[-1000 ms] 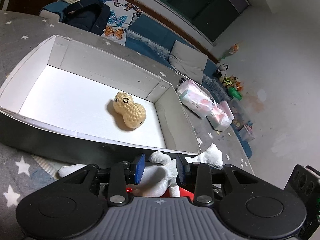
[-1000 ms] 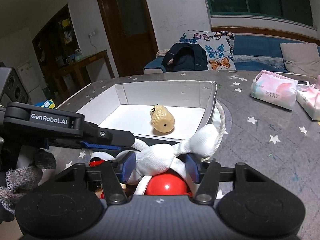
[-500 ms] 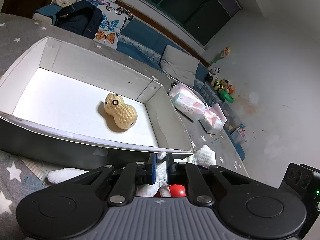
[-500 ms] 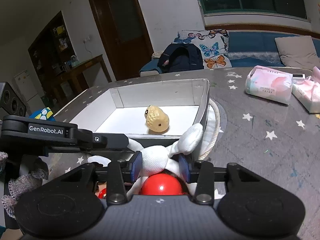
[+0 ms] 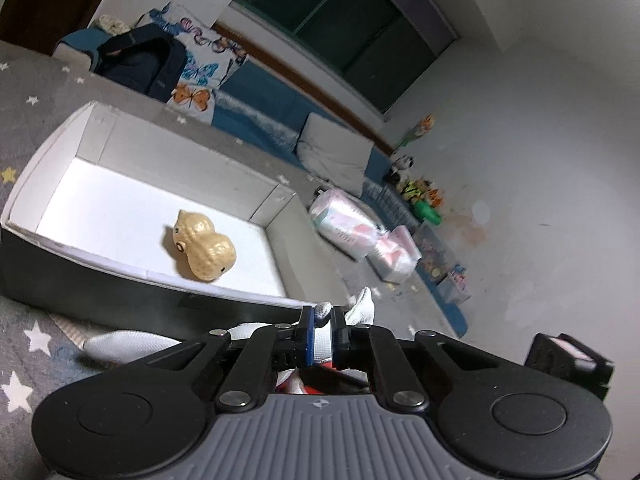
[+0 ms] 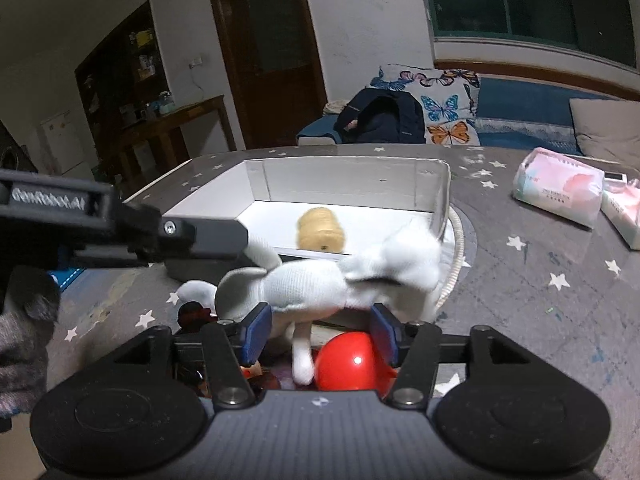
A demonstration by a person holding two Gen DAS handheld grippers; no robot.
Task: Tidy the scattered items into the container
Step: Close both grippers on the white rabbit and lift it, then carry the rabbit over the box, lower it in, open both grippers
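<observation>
White glove (image 6: 304, 284) pinched in left jaws, right jaws spread, beside red ball (image 6: 352, 364) before the box (image 6: 442, 200).

Your left hand-held gripper (image 5: 322, 334) has closed tight on the white glove (image 6: 320, 280) and lifted it off the desk (image 6: 540, 280). Your right hand-held gripper (image 6: 320, 330) has spread wide, releasing the fabric above the red ball (image 6: 352, 360).

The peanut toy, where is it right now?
The peanut toy lies inside the white box, near the front wall and right-hand end in the left wrist view. It is alone in there; the white glove is outside, by the box.
</observation>
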